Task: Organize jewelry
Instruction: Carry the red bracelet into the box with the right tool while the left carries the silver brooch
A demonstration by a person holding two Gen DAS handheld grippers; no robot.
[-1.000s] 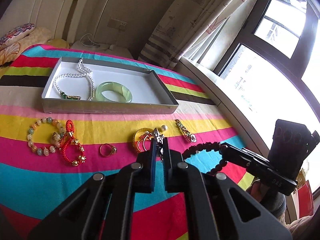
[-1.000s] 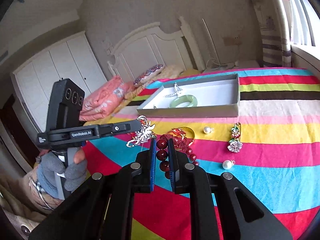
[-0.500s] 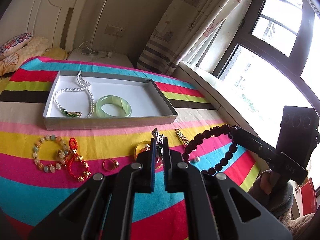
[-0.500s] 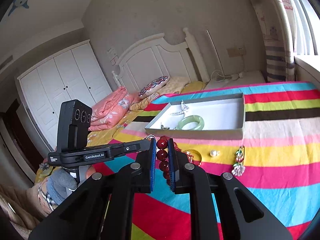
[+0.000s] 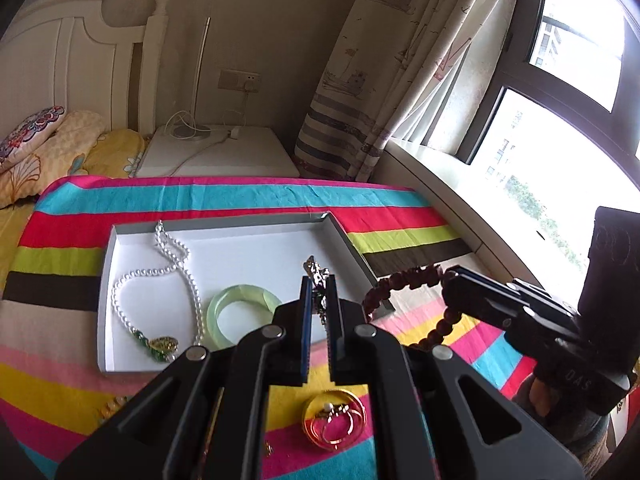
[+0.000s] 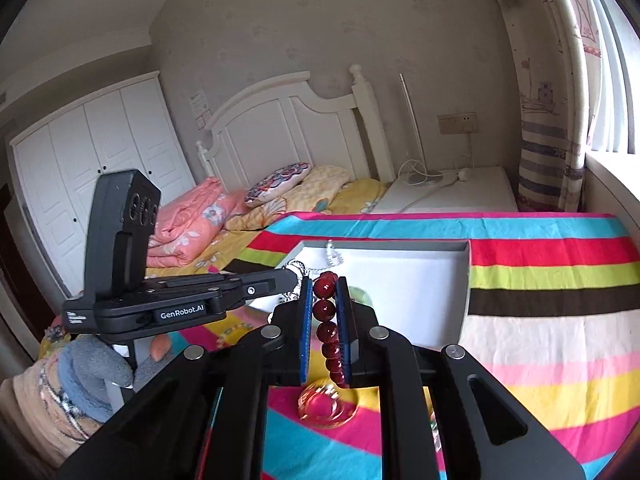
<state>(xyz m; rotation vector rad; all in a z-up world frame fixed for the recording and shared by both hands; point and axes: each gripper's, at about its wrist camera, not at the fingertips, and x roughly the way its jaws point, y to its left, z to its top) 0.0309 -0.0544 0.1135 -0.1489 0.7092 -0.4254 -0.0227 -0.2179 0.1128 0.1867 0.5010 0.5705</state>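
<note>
"GenRobot.AI" was printed on the left gripper [image 6: 294, 278], which pinched a silver brooch [image 5: 317, 280] over the white tray [image 5: 248, 256]. Right gripper [image 6: 325, 308] clamped red beads [image 6: 325, 310]. Striped bedspread [image 6: 552, 272], bedroom.

Bedspread [image 5: 224, 196] multicolour stripes; on it white tray [image 5: 105, 280]: pale green bangle [image 5: 243, 314], white pearl necklace [image 5: 176, 264]. Beads [image 6: 325, 312] dark red.

Both grippers, left gripper [image 5: 317, 307] and right gripper [image 6: 325, 308], are matte black with blue-lined fingers [image 6: 305, 320], round silver screws and white "GenRobot.AI" lettering at left of frame, above a grey-gloved hand [image 6: 94, 372].
</note>
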